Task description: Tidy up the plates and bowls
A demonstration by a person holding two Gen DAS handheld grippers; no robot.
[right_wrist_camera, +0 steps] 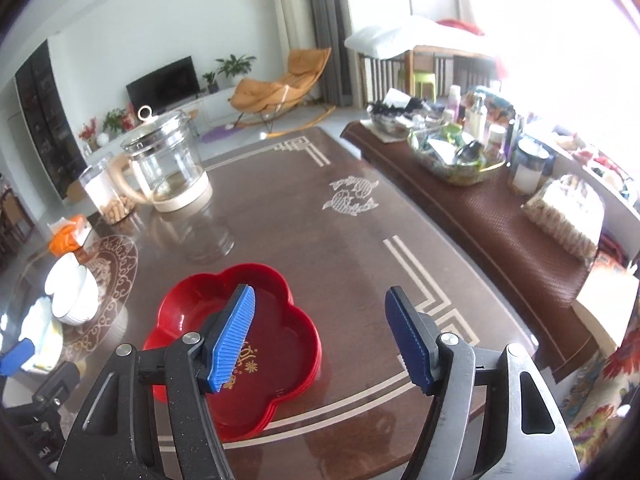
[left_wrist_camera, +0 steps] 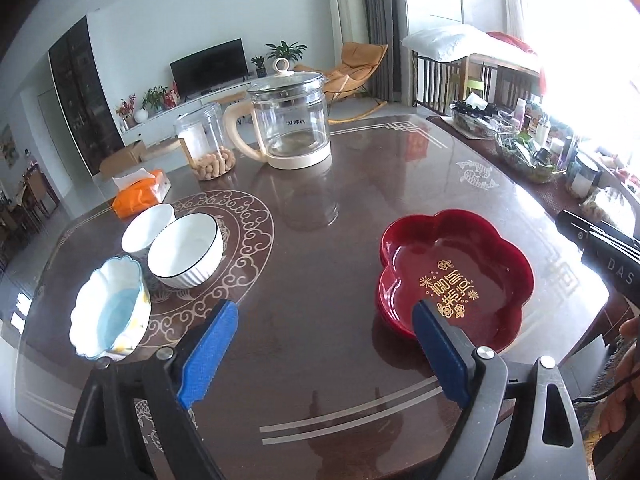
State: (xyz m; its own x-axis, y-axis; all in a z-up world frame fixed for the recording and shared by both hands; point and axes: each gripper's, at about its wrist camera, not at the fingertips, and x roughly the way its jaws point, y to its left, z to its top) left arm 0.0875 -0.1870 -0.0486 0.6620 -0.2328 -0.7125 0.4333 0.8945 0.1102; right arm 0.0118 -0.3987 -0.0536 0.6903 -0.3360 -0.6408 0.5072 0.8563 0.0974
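A stack of red flower-shaped plates (left_wrist_camera: 456,272) with gold lettering sits on the brown table; it also shows in the right wrist view (right_wrist_camera: 240,344). Left of it stand a black-rimmed white bowl (left_wrist_camera: 185,250), a smaller white bowl (left_wrist_camera: 147,229) behind it, and a scalloped white-and-blue bowl (left_wrist_camera: 110,312). The white bowls also show in the right wrist view (right_wrist_camera: 72,292). My left gripper (left_wrist_camera: 324,332) is open and empty above the table, between the bowls and the plates. My right gripper (right_wrist_camera: 320,320) is open and empty, its left finger over the plates.
A glass kettle (left_wrist_camera: 294,120), a jar of peanuts (left_wrist_camera: 206,148) and an orange tissue pack (left_wrist_camera: 140,192) stand at the table's far side. A side bench (right_wrist_camera: 500,216) with glass bowls, bottles and jars runs along the right. The table's front edge is close below the grippers.
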